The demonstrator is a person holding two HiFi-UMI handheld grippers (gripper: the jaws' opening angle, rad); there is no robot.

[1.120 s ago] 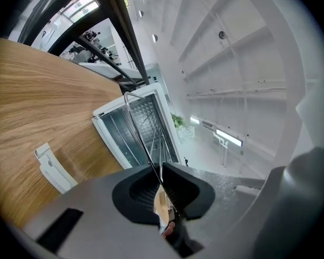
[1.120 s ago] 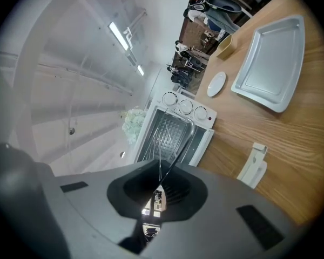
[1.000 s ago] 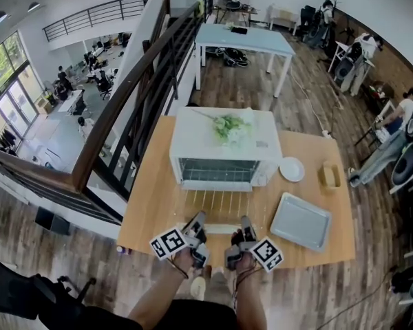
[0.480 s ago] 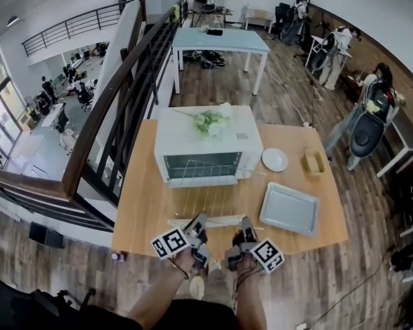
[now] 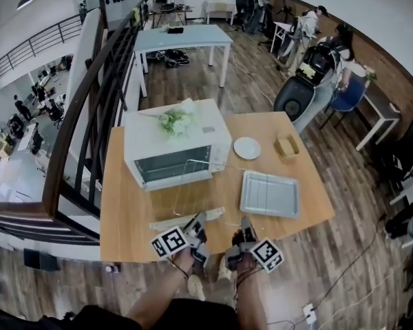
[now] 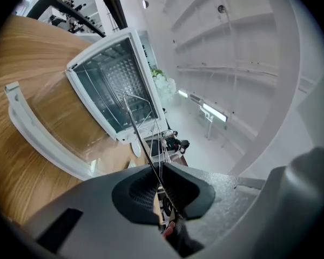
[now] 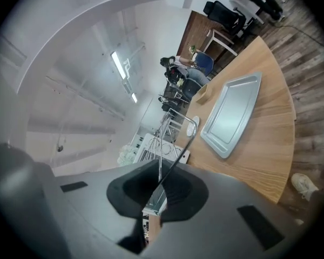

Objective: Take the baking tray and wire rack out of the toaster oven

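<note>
Tightly in both tongs (image 5: 198, 218) (image 5: 246, 221): wire rack (image 5: 201, 190)

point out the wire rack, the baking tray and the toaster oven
wire rack (image 5: 201, 188): head view, middle of its wire grid
baking tray (image 5: 269, 194): head view, middle of its flat bottom
toaster oven (image 5: 148, 139): head view, bare white top

Head view, centre: wire rack (image 5: 199, 188) bars too thin to trace; toaster oven (image 5: 173, 150) interior too small to read. Left gripper view, lower centre: rack's near edge hidden between the fingers (image 6: 132, 190). Right gripper view, centre: oven largely hidden behind rack wires; people (image 7: 178, 74) above it too small to make out
</note>
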